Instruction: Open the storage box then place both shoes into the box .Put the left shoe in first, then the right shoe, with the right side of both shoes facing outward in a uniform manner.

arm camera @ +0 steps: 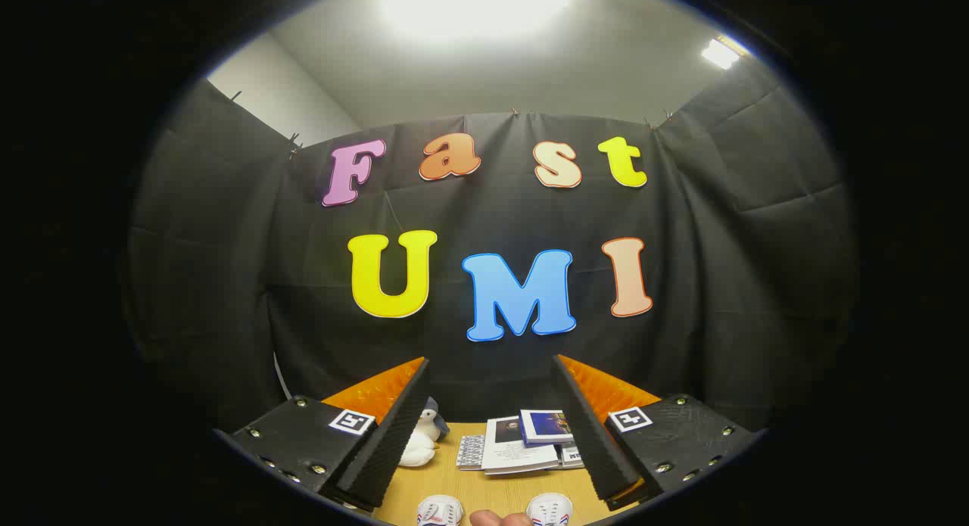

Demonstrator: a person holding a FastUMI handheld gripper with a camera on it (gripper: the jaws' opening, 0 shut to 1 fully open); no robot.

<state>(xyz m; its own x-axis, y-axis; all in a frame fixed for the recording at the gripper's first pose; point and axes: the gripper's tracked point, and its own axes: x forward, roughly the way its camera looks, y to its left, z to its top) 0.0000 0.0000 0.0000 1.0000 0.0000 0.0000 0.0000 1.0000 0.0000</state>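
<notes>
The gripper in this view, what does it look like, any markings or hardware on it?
The gripper has two long wedge-shaped fingers with finely ribbed inner faces, set wide apart. Each is bolted to a flat dark plate studded with round screw heads. Each plate carries a small square black-and-white tag. Orange panels with a bumpy texture sit behind the fingers.

A light wooden table [500, 490] stands before the booth's black cloth wall, and the gripper [490, 435] hangs over it with its fingers spread wide apart and nothing between them. Toward the far edge sits a small white plush toy [421, 440], partly hidden by the left finger, and beside it a loose pile of booklets [522, 443] with a smaller dark-covered one lying on top. Nearer, just ahead of the fingers, the white toes of two shoes [440, 509] rest on the wood, well apart, with what looks like a fingertip [500, 518] between them.
</notes>
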